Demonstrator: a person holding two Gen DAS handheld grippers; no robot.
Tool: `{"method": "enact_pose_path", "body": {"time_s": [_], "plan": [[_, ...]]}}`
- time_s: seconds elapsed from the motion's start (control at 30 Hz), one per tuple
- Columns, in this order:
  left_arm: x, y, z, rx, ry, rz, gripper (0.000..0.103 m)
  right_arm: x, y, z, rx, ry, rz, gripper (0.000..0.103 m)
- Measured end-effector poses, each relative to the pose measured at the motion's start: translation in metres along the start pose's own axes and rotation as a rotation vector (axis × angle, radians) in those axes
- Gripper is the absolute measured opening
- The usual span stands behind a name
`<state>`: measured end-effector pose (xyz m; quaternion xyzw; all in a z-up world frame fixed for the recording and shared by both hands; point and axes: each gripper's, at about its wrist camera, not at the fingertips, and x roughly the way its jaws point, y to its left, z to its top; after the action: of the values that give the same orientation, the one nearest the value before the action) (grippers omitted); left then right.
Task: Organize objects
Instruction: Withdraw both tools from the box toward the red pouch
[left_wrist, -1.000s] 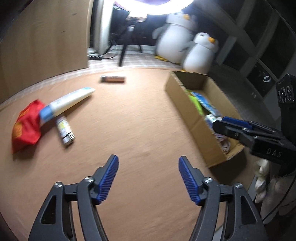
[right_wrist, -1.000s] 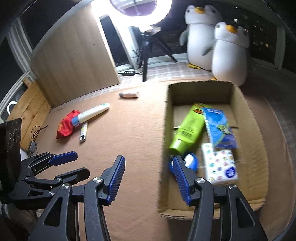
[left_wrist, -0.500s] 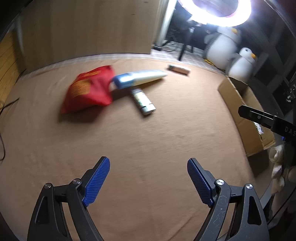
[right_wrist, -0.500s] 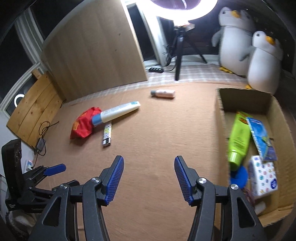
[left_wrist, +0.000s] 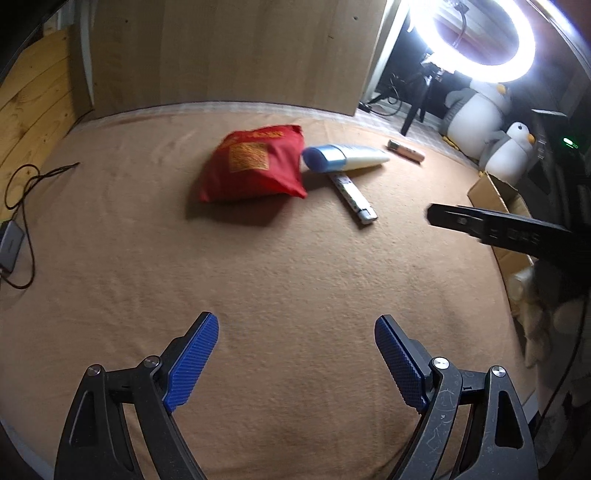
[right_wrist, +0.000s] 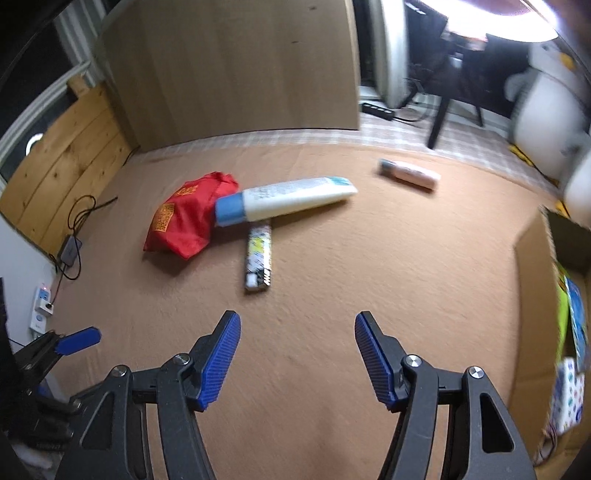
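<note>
4 loose items: red pouch (left_wrist: 255, 166), white tube with blue cap (left_wrist: 343, 158), flat printed stick (left_wrist: 352, 194), small pink bottle (left_wrist: 405, 150), all on the brown mat (left_wrist: 258, 266).
Destination: cardboard box (right_wrist: 532, 280) at the right edge of the mat, already holding a green item, a blue packet and a spotted white pack.
Left gripper (left_wrist: 295, 354): spread wide, nothing between the blue pads, hanging over bare mat.
Right gripper (right_wrist: 297, 354): jaws opening, about half spread, nothing between them, also over bare mat.
Direction to items: ahead of both tools, toward the far side of the mat; the cluster of 3 sits slightly left of centre in the right wrist view.
Long axes: tube (right_wrist: 288, 201) lies crosswise to the right tool's line of sight, cap end resting against the pouch (right_wrist: 184, 221); stick (right_wrist: 258, 258) runs nearly straight away from that tool, its far end tucked under the tube.
Nearer hand: my reading is the right for the stick, whose near end lies closest to its pads; the left faces the pouch more squarely.
Outlier: pink bottle (right_wrist: 410, 173), well apart from the cluster, nearer the box.
Hard to make out: print on the stick and pouch is blurred; the box is cut off at the frame edge in both views; the box contents show only as slivers; the right tool appears in the left view as a dark blur.
</note>
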<state>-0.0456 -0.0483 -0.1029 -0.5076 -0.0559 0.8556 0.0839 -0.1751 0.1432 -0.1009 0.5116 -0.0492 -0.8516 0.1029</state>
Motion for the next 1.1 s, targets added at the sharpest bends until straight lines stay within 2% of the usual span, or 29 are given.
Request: {"method": "enact_pose_path", "body": {"time_s": [0.17, 0.43, 0.9, 1.1], "plan": [[-0.010, 0.012, 0.000, -0.011, -0.020, 0.018, 0.089, 0.029, 0.020, 0.024, -0.046, 0.016, -0.021, 0.061], [-0.018, 0.037, -0.004, -0.053, -0.022, 0.031, 0.089, 0.071, 0.031, 0.050, -0.033, 0.054, -0.030, 0.061], [-0.009, 0.062, -0.007, -0.098, -0.005, 0.007, 0.089, 0.099, 0.037, 0.058, -0.054, 0.085, -0.074, 0.059], [-0.006, 0.065, -0.008, -0.110, -0.005, 0.004, 0.089, 0.104, 0.037, 0.056, -0.065, 0.095, -0.084, 0.049]]}}
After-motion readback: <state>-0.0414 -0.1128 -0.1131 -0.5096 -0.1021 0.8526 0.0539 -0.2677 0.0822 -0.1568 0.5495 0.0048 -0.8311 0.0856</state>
